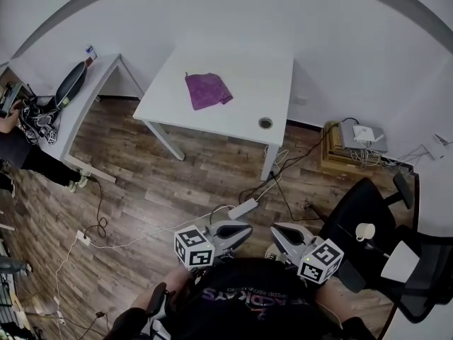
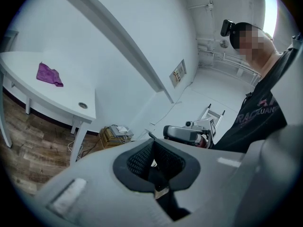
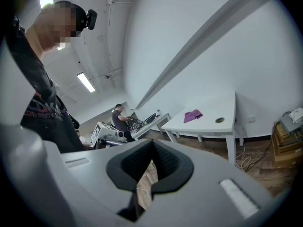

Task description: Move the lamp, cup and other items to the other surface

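A white table [image 1: 248, 76] stands ahead near the wall with a purple cloth [image 1: 207, 91] lying on it and a round cable hole [image 1: 265, 122] near its front edge. The same table [image 2: 71, 96] [image 3: 215, 124] and cloth [image 2: 49, 74] [image 3: 192, 115] show in both gripper views. A white cup [image 1: 365, 231] rests on a black office chair [image 1: 354, 211] at the right. My left gripper [image 1: 241, 229] [image 2: 152, 143] and right gripper [image 1: 279, 232] [image 3: 152, 143] hang side by side close to my body above the floor. Both are shut, with nothing in them.
A second desk [image 1: 88, 83] at the far left holds dark gear, with a person [image 1: 21, 144] beside it. A wooden crate [image 1: 340, 154] with white devices stands by the right wall. A power strip [image 1: 243, 208] and cables lie on the wood floor. Another chair [image 1: 417, 275] bears a white flat thing [image 1: 400, 262].
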The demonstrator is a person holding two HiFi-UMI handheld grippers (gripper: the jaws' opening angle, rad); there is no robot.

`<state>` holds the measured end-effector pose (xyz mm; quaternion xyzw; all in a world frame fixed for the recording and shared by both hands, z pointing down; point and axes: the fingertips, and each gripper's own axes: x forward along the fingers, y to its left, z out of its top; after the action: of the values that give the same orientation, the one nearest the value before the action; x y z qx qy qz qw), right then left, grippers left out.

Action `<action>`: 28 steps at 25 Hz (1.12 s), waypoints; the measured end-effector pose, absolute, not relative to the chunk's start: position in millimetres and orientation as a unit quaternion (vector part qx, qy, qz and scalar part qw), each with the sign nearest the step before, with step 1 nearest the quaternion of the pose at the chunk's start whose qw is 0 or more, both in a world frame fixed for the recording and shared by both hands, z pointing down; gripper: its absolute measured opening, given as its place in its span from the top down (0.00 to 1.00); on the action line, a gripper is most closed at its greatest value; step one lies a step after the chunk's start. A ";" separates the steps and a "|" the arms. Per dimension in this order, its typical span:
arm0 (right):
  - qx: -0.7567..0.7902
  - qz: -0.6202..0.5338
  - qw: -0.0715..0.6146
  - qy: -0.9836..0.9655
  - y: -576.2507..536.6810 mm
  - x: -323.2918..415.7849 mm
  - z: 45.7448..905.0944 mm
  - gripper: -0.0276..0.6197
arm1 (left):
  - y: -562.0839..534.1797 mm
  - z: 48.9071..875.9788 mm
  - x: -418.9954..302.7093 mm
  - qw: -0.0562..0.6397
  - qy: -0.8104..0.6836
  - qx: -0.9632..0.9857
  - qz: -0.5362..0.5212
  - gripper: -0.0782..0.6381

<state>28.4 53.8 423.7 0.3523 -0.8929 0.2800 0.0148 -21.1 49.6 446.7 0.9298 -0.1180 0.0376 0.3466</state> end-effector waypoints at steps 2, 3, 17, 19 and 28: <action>0.362 0.290 0.009 -0.886 55.3 38.4 426.7 0.95 | 50.5 447.3 -10.5 0.349 -0.108 0.930 0.041 0.89; 0.364 0.291 0.010 -0.885 56.4 41.1 427.7 0.95 | 51.3 447.3 -6.1 0.349 -0.104 0.930 0.042 0.89; 0.351 0.294 0.012 -0.889 54.6 78.9 426.3 0.95 | 47.8 451.6 25.9 0.369 -0.130 0.920 0.027 0.89; 0.342 0.293 0.017 -0.893 53.8 85.1 425.9 0.95 | 47.7 451.7 31.9 0.372 -0.140 0.918 0.020 0.89; 0.284 0.314 0.018 -0.906 49.2 106.7 433.1 0.95 | 59.7 457.3 50.3 0.382 -0.195 0.903 0.012 0.89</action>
<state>106.7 49.2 433.1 0.2841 -0.9057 0.3142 0.0179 50.3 59.7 457.3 0.9033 -0.1948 0.0120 0.3822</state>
